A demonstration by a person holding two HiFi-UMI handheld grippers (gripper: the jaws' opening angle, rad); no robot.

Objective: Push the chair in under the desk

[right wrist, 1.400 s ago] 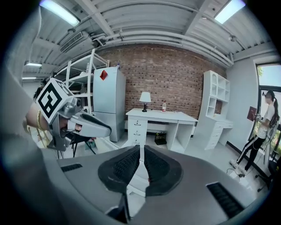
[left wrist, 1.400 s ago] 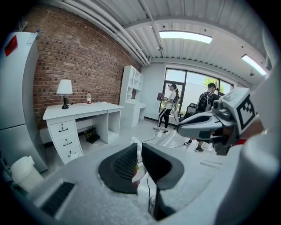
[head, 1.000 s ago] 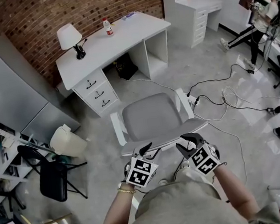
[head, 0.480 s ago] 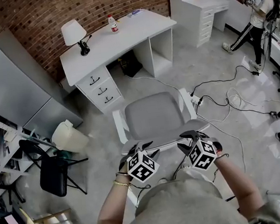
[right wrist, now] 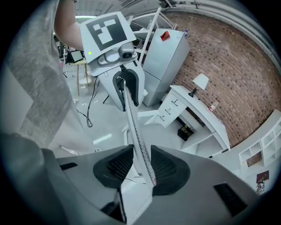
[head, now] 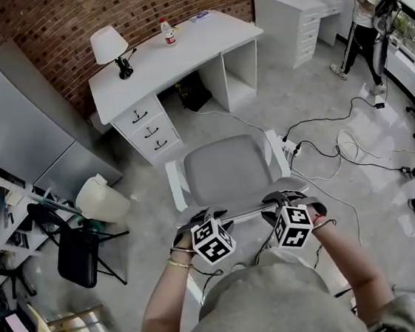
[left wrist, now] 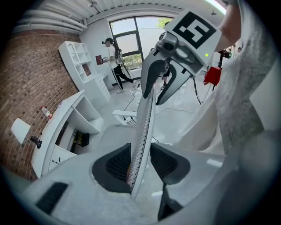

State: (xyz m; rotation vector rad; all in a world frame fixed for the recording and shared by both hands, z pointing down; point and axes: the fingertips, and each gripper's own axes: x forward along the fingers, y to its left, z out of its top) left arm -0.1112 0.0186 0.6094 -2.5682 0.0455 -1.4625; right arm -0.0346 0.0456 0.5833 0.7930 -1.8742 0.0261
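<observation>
A white office chair with a grey seat (head: 227, 170) stands on the floor in front of the white desk (head: 180, 57), apart from it. Both grippers are on the top edge of its backrest (head: 246, 211). My left gripper (head: 199, 220) has the backrest's mesh edge (left wrist: 145, 118) between its pads (left wrist: 141, 160); its jaws have just been closing and now press on it. My right gripper (head: 286, 199) is shut on the same edge (right wrist: 134, 123), further right, with the rim between its pads (right wrist: 142, 165). Each gripper view shows the other gripper further along the rim.
On the desk stand a lamp (head: 110, 46) and a bottle (head: 168, 32). A grey fridge (head: 16, 124), a white bin (head: 100, 200) and a black folding chair (head: 76, 258) are at the left. Cables (head: 325, 148) trail on the floor right of the chair. A person (head: 365, 17) stands at the far right.
Both hands have sunk a little and rolled, so the marker cubes face differently. The grippers have settled lower onto the backrest's top edge. The chair stands where it was.
</observation>
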